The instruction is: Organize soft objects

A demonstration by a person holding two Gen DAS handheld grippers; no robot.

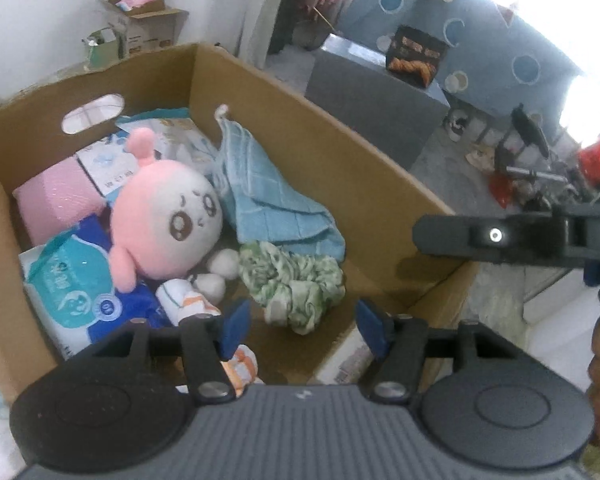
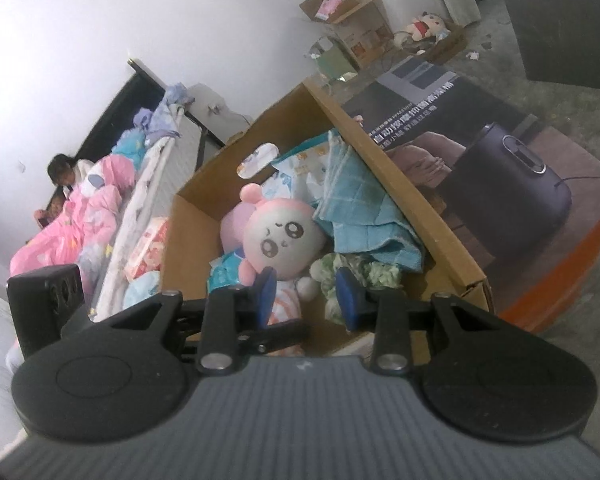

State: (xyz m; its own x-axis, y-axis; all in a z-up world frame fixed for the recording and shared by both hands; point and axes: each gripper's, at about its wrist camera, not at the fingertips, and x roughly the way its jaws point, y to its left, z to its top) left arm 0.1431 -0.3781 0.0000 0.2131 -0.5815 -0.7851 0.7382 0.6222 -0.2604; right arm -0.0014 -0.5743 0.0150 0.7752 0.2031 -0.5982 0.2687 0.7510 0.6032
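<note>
An open cardboard box (image 1: 340, 148) holds soft things: a pink and white plush doll (image 1: 168, 220), a light blue cloth (image 1: 268, 196), a green patterned scrunchie (image 1: 296, 280), a pink pack (image 1: 56, 204) and blue tissue packs (image 1: 72, 284). My left gripper (image 1: 300, 328) is open and empty above the box's near edge. The box (image 2: 412, 200), doll (image 2: 280, 240), cloth (image 2: 364, 208) and scrunchie (image 2: 364, 272) also show in the right wrist view. My right gripper (image 2: 308, 296) is open and empty above the box's near end.
A large printed appliance carton (image 2: 500, 160) lies right of the box. A bed with pink bedding (image 2: 80, 220) and a person are on the left. Smaller cardboard boxes (image 1: 144, 24) stand by the wall. A grey block (image 1: 376, 92) stands behind. The right gripper's body (image 1: 520, 240) shows at right.
</note>
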